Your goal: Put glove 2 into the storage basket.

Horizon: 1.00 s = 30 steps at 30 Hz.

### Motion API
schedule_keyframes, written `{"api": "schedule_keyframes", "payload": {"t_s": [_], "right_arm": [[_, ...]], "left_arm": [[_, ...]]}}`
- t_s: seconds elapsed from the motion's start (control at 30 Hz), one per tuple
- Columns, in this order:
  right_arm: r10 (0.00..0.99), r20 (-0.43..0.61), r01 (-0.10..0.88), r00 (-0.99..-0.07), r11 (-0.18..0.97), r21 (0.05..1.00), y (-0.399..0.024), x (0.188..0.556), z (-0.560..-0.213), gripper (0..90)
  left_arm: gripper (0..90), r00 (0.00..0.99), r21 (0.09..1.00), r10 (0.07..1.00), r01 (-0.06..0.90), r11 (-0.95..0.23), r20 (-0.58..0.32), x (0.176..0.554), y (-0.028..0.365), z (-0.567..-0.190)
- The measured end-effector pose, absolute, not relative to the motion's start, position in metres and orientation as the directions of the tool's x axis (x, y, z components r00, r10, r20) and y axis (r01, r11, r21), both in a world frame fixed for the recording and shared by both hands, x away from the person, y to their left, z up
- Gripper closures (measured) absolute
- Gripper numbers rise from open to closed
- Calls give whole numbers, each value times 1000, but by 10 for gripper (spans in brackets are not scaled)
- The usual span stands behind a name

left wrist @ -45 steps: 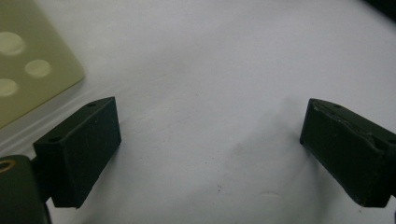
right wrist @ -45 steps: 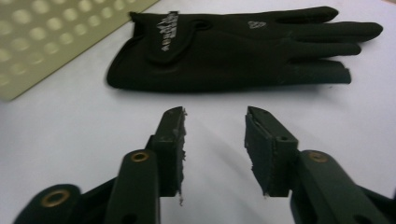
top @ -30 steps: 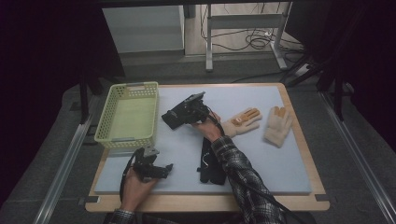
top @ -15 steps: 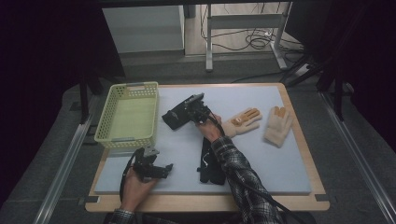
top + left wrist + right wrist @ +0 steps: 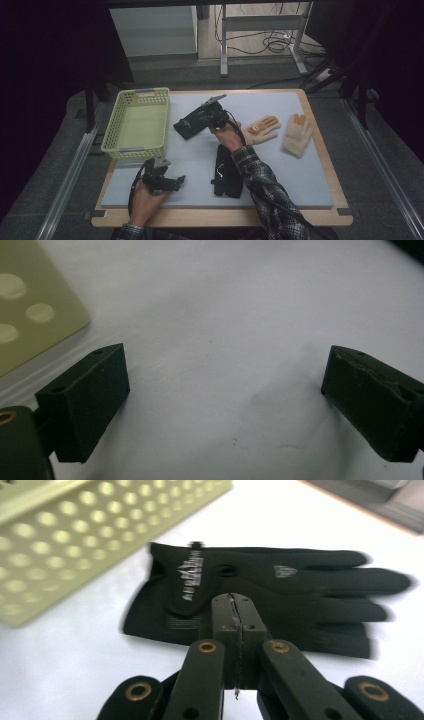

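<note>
A wooden-edged bench point(image 5: 320, 220) topped with a pale grey mat sits in a dim room, dark curtains at either side, metal table legs and coiled cables on the floor at 12 o'clock. A yellow-green perforated basket point(image 5: 137, 125) stands at the mat's 10 o'clock corner; two cream gloves point(image 5: 280, 132) lie at 2 o'clock and a second black glove point(image 5: 226, 175) at 6 o'clock. The right gripper point(image 5: 200, 119), its fingers pressed together, pinches the edge of a black glove point(image 5: 260, 595) just beside the basket, near centre. The left gripper point(image 5: 172, 181) rests at 7 o'clock, fingers spread wide over bare mat. Against the frame a second earlier, the right fingers have just closed on the glove, lifting its edge slightly; the left hand is unmoved.
</note>
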State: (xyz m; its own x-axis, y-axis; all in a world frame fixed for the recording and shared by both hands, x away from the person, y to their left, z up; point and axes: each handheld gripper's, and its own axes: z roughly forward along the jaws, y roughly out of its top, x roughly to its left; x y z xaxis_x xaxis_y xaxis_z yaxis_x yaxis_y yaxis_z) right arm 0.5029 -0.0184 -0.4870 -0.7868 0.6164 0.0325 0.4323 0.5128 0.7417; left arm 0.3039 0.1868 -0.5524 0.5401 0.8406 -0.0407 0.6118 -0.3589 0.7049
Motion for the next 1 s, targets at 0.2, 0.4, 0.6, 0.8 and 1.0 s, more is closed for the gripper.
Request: {"api": "schedule_keyframes", "payload": {"t_s": [0.2, 0.4, 0.6, 0.8, 1.0], "right_arm": [[604, 79, 464, -793, 515, 721, -1, 509, -510, 514], [583, 20, 418, -812, 558, 716, 18, 506, -526, 380], [591, -34, 406, -806, 593, 696, 24, 506, -534, 586], [603, -23, 423, -797, 585, 692, 24, 505, -532, 713], [606, 2, 433, -796, 566, 701, 17, 505, -525, 855]], "left_arm": [[57, 541, 705, 840, 611, -359, -40, 304, 187, -552], [57, 541, 706, 840, 611, -359, -40, 304, 187, -552], [57, 541, 706, 840, 611, -359, -40, 304, 187, -552], [57, 541, 705, 840, 610, -360, -39, 304, 187, -552], [57, 541, 705, 840, 611, -359, -40, 304, 187, -552]]}}
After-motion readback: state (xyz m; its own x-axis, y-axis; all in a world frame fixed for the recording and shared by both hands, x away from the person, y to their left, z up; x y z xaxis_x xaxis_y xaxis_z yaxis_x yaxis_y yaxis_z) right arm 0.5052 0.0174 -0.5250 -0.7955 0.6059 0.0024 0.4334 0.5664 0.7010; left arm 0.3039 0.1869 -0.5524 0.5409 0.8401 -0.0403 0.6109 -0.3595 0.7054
